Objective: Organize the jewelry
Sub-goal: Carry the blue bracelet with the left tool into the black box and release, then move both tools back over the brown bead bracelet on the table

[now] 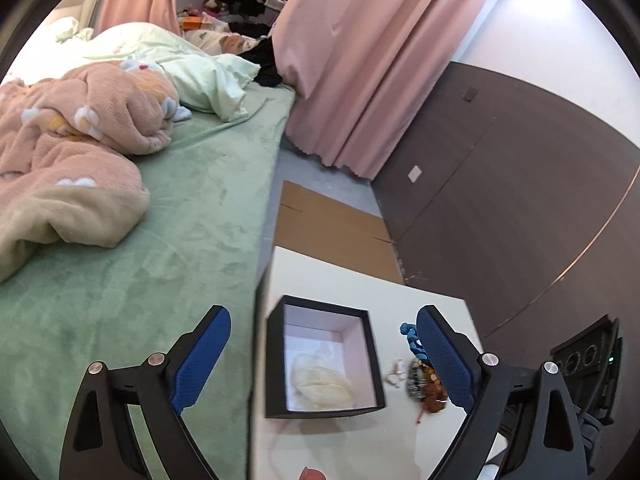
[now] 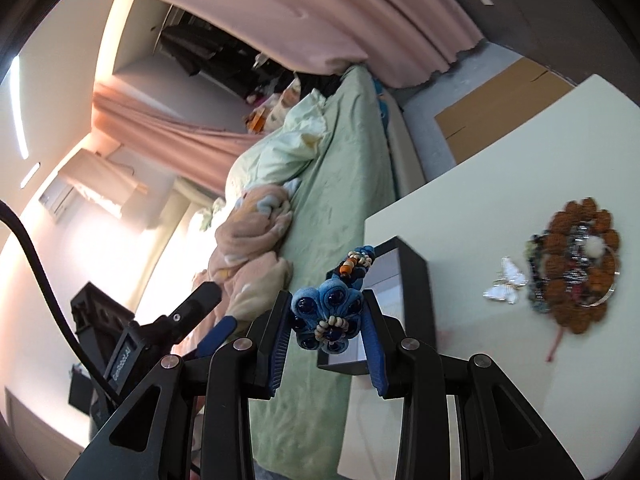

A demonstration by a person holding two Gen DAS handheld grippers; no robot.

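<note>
A black open box (image 1: 276, 364) with a pale lining stands on the white table (image 1: 320, 280), with a cream beaded piece (image 1: 320, 380) inside. My left gripper (image 1: 324, 354) is open and empty, its fingers on either side of the box. My right gripper (image 2: 326, 320) is shut on a blue fabric flower ornament (image 2: 326, 312) with beads, held above the bed-side edge of the box (image 2: 416, 280). The ornament also shows in the left wrist view (image 1: 412, 336). A brown bead bracelet pile (image 2: 576, 272) and a white butterfly piece (image 2: 506, 280) lie on the table.
A bed with a green sheet (image 1: 160, 260) and a pink blanket (image 1: 72, 140) borders the table's left edge. Pink curtains (image 1: 360, 60) hang behind. Flat cardboard (image 1: 328, 228) lies on the floor beyond the table. A dark wall panel (image 1: 520, 200) stands at the right.
</note>
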